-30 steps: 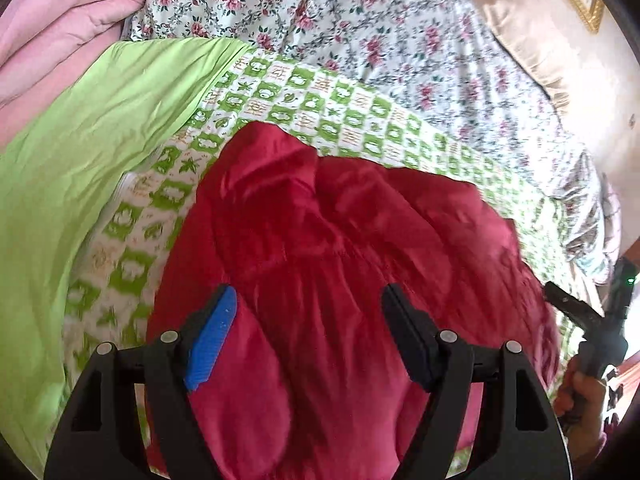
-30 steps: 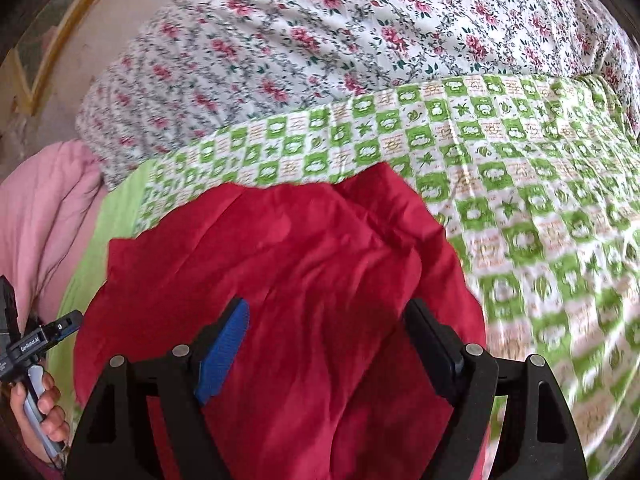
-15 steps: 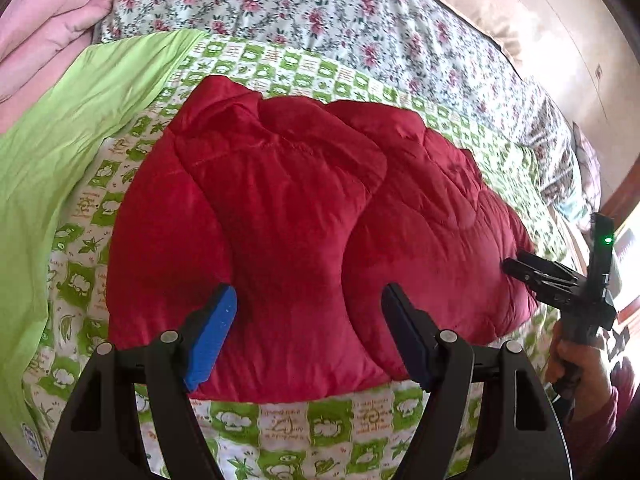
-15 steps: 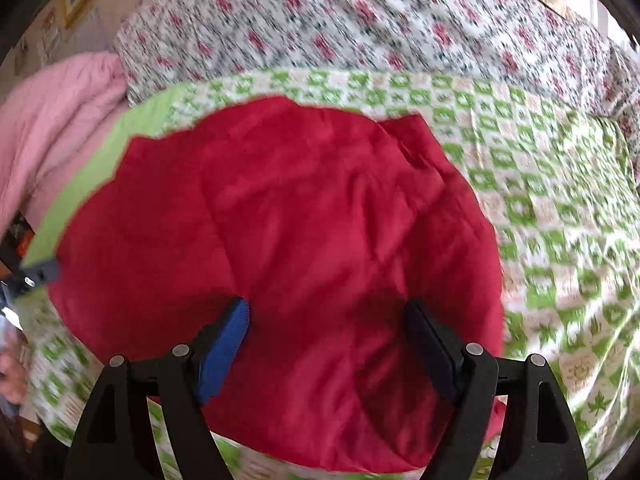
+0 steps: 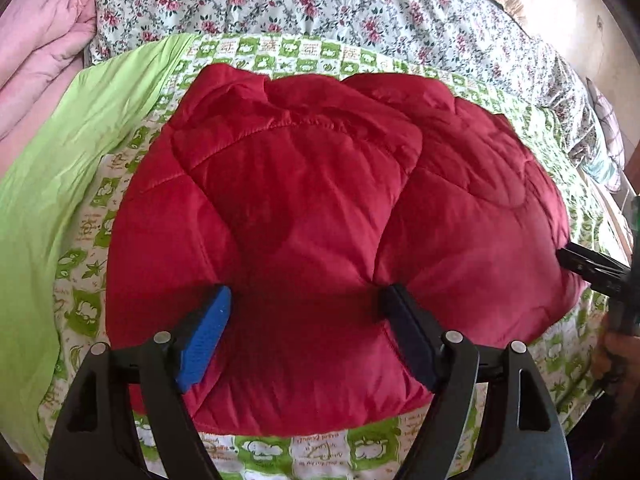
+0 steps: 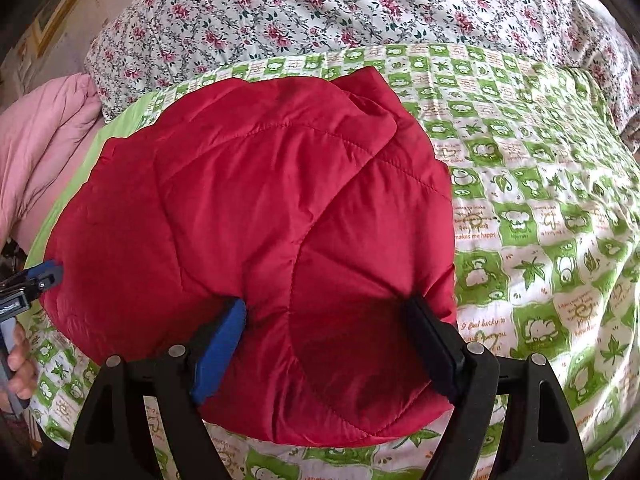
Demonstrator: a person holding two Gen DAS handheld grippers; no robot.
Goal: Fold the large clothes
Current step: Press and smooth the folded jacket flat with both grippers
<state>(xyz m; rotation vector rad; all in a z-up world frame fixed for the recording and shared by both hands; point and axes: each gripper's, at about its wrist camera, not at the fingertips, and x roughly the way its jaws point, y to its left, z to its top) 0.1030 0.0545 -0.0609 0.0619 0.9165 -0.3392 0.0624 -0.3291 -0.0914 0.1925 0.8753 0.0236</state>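
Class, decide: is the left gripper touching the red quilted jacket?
Touching. In the left wrist view, the left gripper's open fingertips dent the red quilted jacket.

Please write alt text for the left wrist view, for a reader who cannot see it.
A folded red padded jacket lies on a green-and-white checked sheet, with the open left claw over its near edge. The right claw is at the jacket's right side; floral bedding lies beyond.

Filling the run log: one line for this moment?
stage: folding | item: red quilted padded jacket on green-checked sheet | left gripper: open | right gripper: open
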